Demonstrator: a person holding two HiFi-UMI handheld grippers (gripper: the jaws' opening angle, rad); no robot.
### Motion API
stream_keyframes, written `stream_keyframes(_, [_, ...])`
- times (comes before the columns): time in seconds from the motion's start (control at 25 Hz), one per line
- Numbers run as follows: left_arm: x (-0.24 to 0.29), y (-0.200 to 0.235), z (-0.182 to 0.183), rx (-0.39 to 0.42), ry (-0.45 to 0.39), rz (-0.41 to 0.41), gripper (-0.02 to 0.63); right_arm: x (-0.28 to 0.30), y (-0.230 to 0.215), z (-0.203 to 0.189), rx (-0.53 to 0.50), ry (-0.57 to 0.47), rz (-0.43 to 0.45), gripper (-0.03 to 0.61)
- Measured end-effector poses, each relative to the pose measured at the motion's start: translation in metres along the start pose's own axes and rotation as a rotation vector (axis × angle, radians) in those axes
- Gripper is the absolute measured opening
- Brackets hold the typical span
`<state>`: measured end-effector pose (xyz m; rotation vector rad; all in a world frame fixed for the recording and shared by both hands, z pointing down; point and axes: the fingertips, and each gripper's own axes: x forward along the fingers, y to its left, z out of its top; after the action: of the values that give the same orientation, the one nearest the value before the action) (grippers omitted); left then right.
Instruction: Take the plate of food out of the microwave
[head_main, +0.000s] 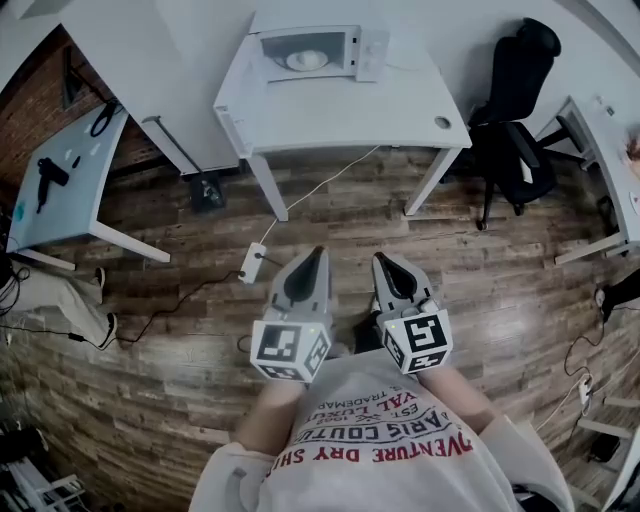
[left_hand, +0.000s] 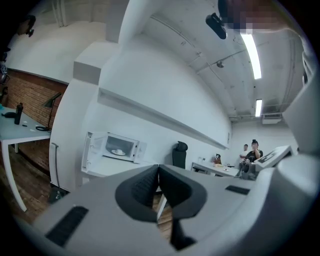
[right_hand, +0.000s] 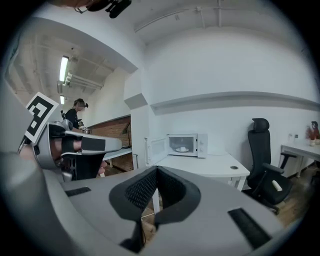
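1. The plate of food (head_main: 307, 60) inside the microwave (head_main: 372, 55) is too small in every view to tell what the food is.
2. In the head view, the hands holding the left gripper (head_main: 319, 252) and the right gripper (head_main: 379, 259) are hidden beneath the marker cubes.
3. The bottom edge cuts off the person's shirt (head_main: 390, 445), and its print reads only in part.
4. Another person's legs (head_main: 45, 287) show at the left edge, and the rest is cut off.
5. Two distant people (left_hand: 250, 151) in the left gripper view are too small to make out.
6. A dark tool (head_main: 48, 177) on the left table (head_main: 70, 205) is too small to identify.
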<state>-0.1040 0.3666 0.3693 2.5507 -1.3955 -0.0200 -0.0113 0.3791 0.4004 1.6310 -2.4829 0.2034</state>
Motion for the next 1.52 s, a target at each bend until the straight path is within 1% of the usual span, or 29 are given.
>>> stream_keyframes(0.16, [0.001,0.001,-0.003,0.0,0.002,-0.004,0.008,0.0,-0.002,0.002,0.0,-0.014,-0.014,0.003])
stream_keyframes(0.36, [0.014,0.013,-0.002,-0.014,0.0,0.008,0.008,0.011,-0.009,0.005,-0.006,-0.024,-0.007,0.003])
stream_keyframes(0.48, [0.029,0.019,-0.001,-0.013,0.0,0.022,0.008,0.025,-0.023,0.005,-0.006,-0.023,-0.001,0.003])
stream_keyframes(0.64, [0.059,0.036,0.007,-0.011,-0.008,0.049,0.008,0.058,-0.047,0.013,-0.007,-0.025,0.021,0.003])
stream_keyframes(0.8, [0.102,0.053,0.012,-0.007,-0.005,0.079,0.008,0.096,-0.075,0.02,-0.008,-0.021,0.052,0.003])
stream_keyframes(0.92, [0.141,0.063,0.02,-0.023,-0.014,0.109,0.008,0.125,-0.102,0.033,-0.027,-0.023,0.087,0.003])
stream_keyframes(1.08, [0.2,0.064,0.031,-0.055,-0.021,0.135,0.008,0.159,-0.15,0.051,-0.04,-0.026,0.115,0.003])
stream_keyframes(1.28, [0.272,0.067,0.039,-0.07,-0.015,0.164,0.008,0.199,-0.209,0.073,-0.055,-0.04,0.141,0.003])
stream_keyframes(1.4, [0.313,0.065,0.04,-0.09,-0.009,0.163,0.008,0.223,-0.241,0.078,-0.055,-0.028,0.153,0.003])
stream_keyframes(1.52, [0.344,0.061,0.032,-0.115,0.014,0.154,0.008,0.244,-0.261,0.078,-0.051,-0.016,0.17,0.003])
